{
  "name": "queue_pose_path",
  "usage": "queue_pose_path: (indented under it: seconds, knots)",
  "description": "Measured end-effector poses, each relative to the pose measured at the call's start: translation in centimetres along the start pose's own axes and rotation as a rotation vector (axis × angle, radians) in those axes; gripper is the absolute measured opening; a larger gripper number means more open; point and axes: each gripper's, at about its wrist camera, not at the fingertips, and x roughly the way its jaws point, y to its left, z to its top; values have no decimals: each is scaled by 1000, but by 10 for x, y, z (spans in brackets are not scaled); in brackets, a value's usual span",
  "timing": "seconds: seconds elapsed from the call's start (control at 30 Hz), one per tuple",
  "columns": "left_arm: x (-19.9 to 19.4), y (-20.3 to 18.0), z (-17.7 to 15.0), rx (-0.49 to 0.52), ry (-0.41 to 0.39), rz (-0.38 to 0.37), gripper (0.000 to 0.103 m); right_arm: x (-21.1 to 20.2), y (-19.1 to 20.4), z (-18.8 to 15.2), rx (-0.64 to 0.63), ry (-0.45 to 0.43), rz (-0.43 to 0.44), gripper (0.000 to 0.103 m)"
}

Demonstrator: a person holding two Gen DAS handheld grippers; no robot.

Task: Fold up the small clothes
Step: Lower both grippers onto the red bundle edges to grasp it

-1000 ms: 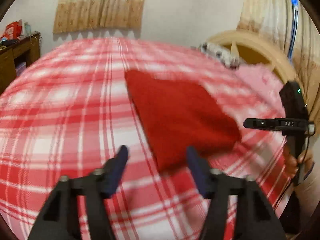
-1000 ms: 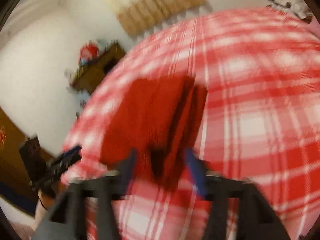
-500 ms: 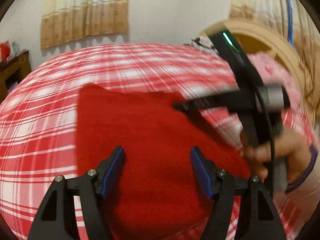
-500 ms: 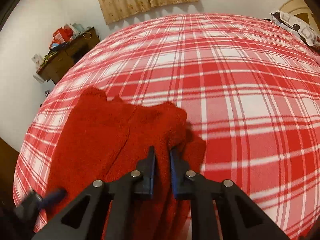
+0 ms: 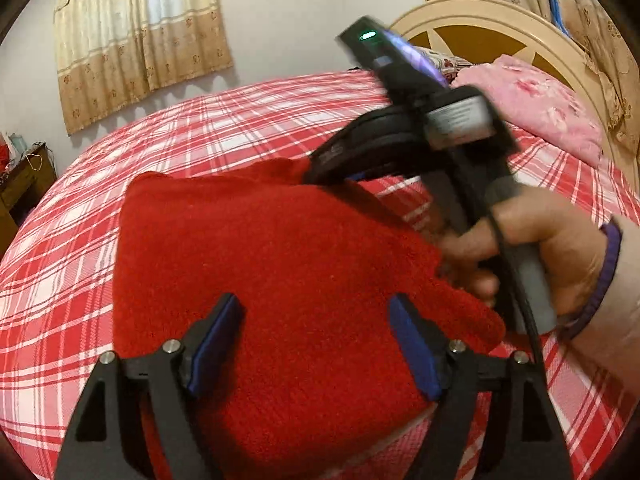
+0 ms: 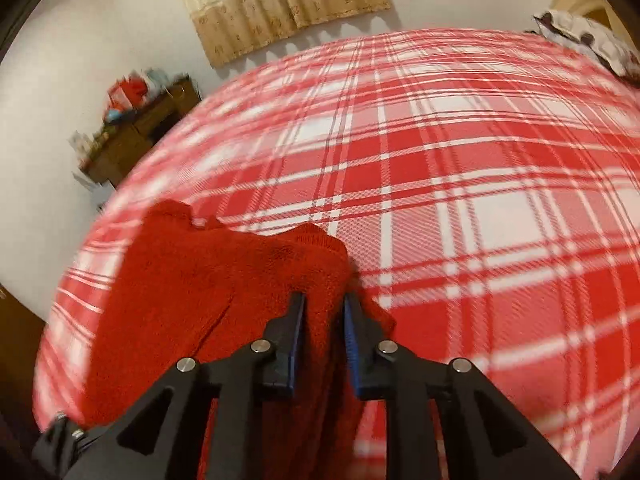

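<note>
A red fuzzy garment (image 5: 272,264) lies on the red-and-white plaid bedspread (image 5: 248,120). My left gripper (image 5: 316,336) is open, its blue pads spread just over the garment's near part, holding nothing. My right gripper (image 6: 324,320) is shut on a raised edge of the red garment (image 6: 192,288), with cloth pinched between its blue pads. In the left wrist view the right gripper (image 5: 316,174) reaches in from the right, held by a hand, its tips at the garment's far edge.
A pink pillow (image 5: 536,104) and a cream headboard (image 5: 480,12) are at the right. A patterned pillow (image 6: 584,40) lies at the far corner. A brown dresser (image 6: 136,132) with clutter stands by the wall to the left. Curtains (image 5: 136,40) hang behind the bed.
My right gripper closed on the garment's edge and has lifted it. My left gripper moved forward over the garment and stayed open.
</note>
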Motion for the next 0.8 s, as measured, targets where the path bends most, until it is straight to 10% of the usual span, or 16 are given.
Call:
queue_pose_path:
  seconds: [0.2, 0.53, 0.8]
  knots:
    - [-37, 24, -10, -96, -7, -79, 82, -73, -26, -40, 159, -97, 67, 57]
    - [-53, 108, -2, -395, -27, -29, 87, -84, -32, -71, 307, -65, 177, 58]
    - [15, 119, 26, -413, 59, 42, 87, -54, -2, -47, 202, -72, 81, 73]
